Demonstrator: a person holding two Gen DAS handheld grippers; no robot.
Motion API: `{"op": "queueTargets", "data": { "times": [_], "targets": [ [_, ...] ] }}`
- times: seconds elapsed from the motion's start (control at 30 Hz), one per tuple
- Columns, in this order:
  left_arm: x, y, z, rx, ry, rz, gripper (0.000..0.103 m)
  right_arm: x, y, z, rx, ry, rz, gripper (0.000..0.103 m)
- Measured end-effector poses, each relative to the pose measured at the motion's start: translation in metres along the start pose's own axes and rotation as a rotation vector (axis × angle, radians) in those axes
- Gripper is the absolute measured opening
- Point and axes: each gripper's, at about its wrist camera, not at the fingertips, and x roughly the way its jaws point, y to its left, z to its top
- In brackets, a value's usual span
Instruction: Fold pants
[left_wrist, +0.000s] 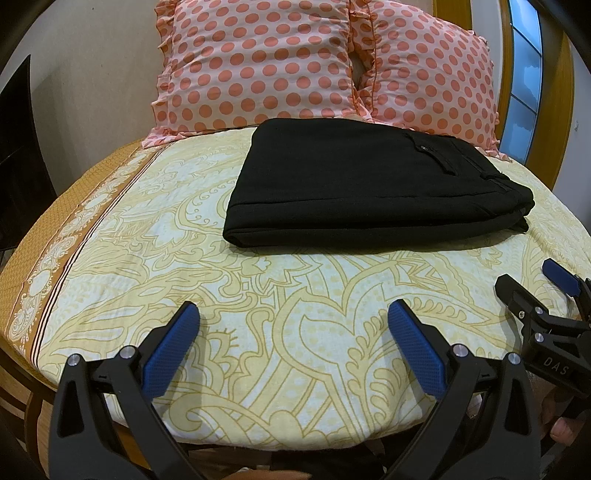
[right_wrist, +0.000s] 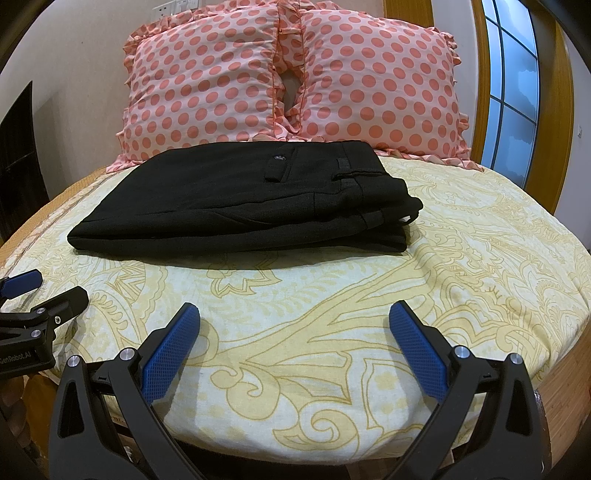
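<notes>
Black pants (left_wrist: 362, 181) lie folded in a flat stack on the bed, waistband and back pocket at the right; they also show in the right wrist view (right_wrist: 240, 199). My left gripper (left_wrist: 293, 314) is open and empty, held over the sheet in front of the pants, apart from them. My right gripper (right_wrist: 295, 314) is open and empty, also short of the pants. The right gripper shows at the right edge of the left wrist view (left_wrist: 532, 284), and the left gripper at the left edge of the right wrist view (right_wrist: 48, 286).
The bed has a yellow patterned sheet (left_wrist: 258, 317) with a brown border at its left. Two pink polka-dot pillows (right_wrist: 207, 81) (right_wrist: 380, 88) stand behind the pants. A wooden-framed window (right_wrist: 513, 88) is at the right, a dark cabinet (right_wrist: 18, 158) at the left.
</notes>
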Motion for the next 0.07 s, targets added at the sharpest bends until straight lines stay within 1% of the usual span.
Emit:
{"op": "queueTargets", "data": {
  "times": [0.07],
  "targets": [
    [0.0000,-0.0003,0.0004,0.000,-0.001,0.000,0.101,0.0000,0.0000,-0.0001,0.000,0.000,0.000,0.102]
  ]
}}
